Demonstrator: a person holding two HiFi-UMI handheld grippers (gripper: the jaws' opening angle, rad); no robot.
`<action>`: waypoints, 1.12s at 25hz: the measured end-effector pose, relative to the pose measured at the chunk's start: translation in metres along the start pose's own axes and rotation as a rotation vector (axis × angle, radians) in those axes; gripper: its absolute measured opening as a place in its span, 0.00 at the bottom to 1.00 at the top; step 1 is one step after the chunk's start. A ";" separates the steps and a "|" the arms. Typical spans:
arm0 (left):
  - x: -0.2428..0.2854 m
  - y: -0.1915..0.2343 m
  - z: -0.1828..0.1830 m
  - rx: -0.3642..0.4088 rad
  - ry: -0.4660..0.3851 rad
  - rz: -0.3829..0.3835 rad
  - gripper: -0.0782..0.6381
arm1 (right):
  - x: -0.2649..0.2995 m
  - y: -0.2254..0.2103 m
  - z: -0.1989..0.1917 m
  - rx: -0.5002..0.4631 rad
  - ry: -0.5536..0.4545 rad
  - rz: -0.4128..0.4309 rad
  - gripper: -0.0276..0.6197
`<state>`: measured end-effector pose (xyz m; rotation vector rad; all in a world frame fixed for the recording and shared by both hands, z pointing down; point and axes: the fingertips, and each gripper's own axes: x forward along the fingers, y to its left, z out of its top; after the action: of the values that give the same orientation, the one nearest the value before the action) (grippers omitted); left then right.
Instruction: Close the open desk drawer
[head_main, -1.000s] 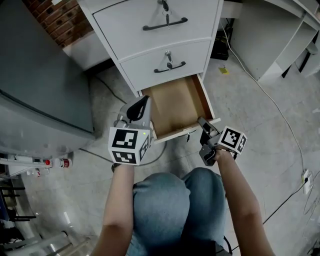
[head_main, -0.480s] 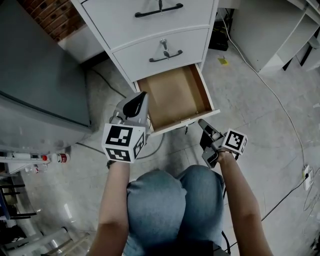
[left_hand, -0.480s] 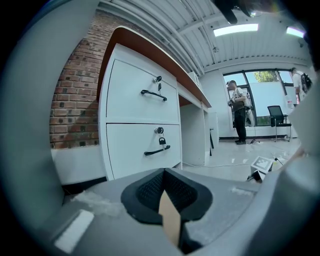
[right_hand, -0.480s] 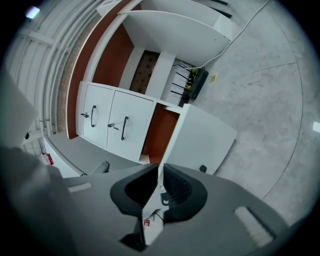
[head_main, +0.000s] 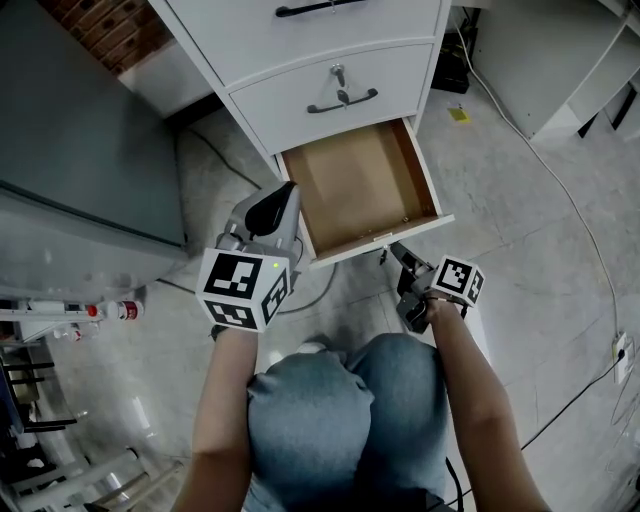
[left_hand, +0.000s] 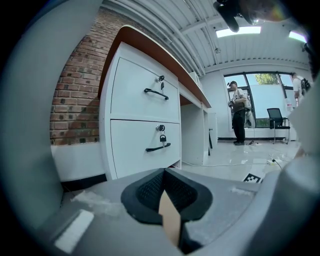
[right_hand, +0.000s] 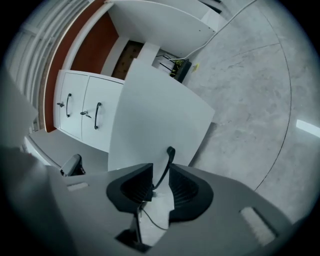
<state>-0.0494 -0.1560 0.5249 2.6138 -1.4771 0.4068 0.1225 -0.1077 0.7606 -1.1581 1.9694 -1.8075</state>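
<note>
Risk: pushed from the right only, the drawer (head_main: 360, 185) may skew and jam; the handle (right_hand: 168, 159) could snag a pad.
Drawer: bottom one, pulled well out, empty.
Right gripper (head_main: 402, 258): low at the drawer front, tipped slightly down. Its jaws have just been opening and stand wide, with the handle between them, not pinched.
Left gripper (head_main: 278, 205): at the drawer's left front corner, jaws together, nothing held.
</note>
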 end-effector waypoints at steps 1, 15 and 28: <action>-0.001 0.000 0.000 0.006 0.001 -0.005 0.11 | 0.003 -0.003 -0.002 0.005 0.000 -0.007 0.20; -0.004 0.004 -0.007 0.014 0.005 -0.034 0.11 | 0.021 -0.012 0.003 0.051 -0.073 0.034 0.10; -0.001 0.008 0.008 0.016 -0.015 -0.026 0.11 | 0.018 -0.005 0.007 0.079 -0.060 -0.012 0.09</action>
<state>-0.0555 -0.1608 0.5169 2.6504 -1.4491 0.3991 0.1168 -0.1245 0.7694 -1.1881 1.8454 -1.8172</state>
